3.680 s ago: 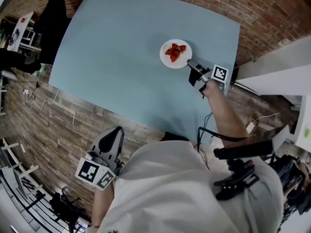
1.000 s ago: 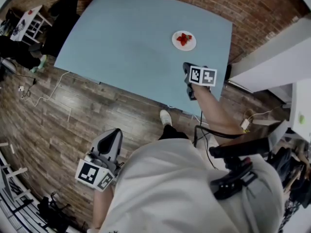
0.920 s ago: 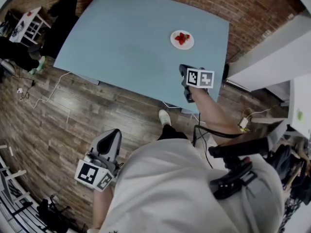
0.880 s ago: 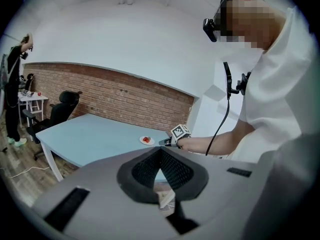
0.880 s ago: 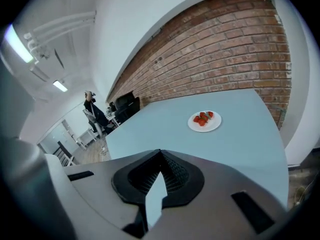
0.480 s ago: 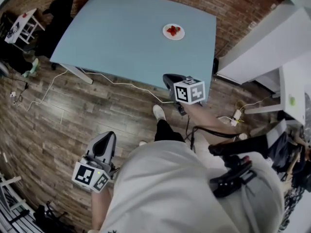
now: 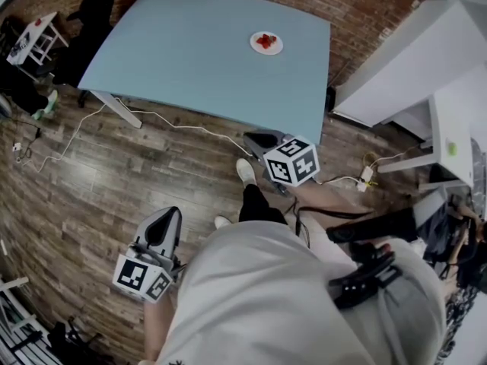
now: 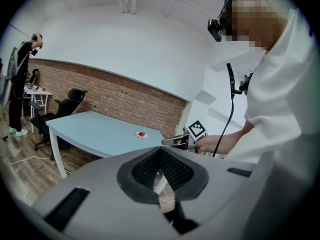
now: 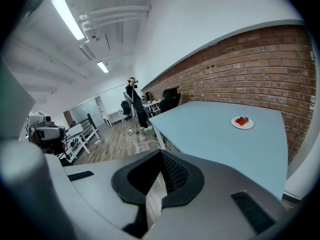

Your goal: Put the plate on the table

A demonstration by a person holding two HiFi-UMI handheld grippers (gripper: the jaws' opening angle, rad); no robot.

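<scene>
A small white plate (image 7: 266, 42) with red strawberries rests on the light-blue table (image 7: 190, 59), near its far right corner. It also shows as the plate (image 8: 142, 134) in the left gripper view and the plate (image 9: 242, 122) in the right gripper view. My right gripper (image 7: 255, 138) hangs over the wooden floor, off the table's near edge and well short of the plate. Its jaws are shut and empty (image 9: 160, 154). My left gripper (image 7: 166, 217) is low at my side, jaws shut with nothing in them (image 8: 160, 151).
White furniture (image 7: 396, 67) stands right of the table. Cables (image 7: 175, 124) trail over the floor under the table's near edge. A black office chair (image 8: 70, 101) sits at the table's far end. Another person (image 9: 134, 104) stands across the room.
I have backed away from the table. The right gripper has drawn back from beside the plate to over the floor. The plate has stayed put; the left gripper has barely moved.
</scene>
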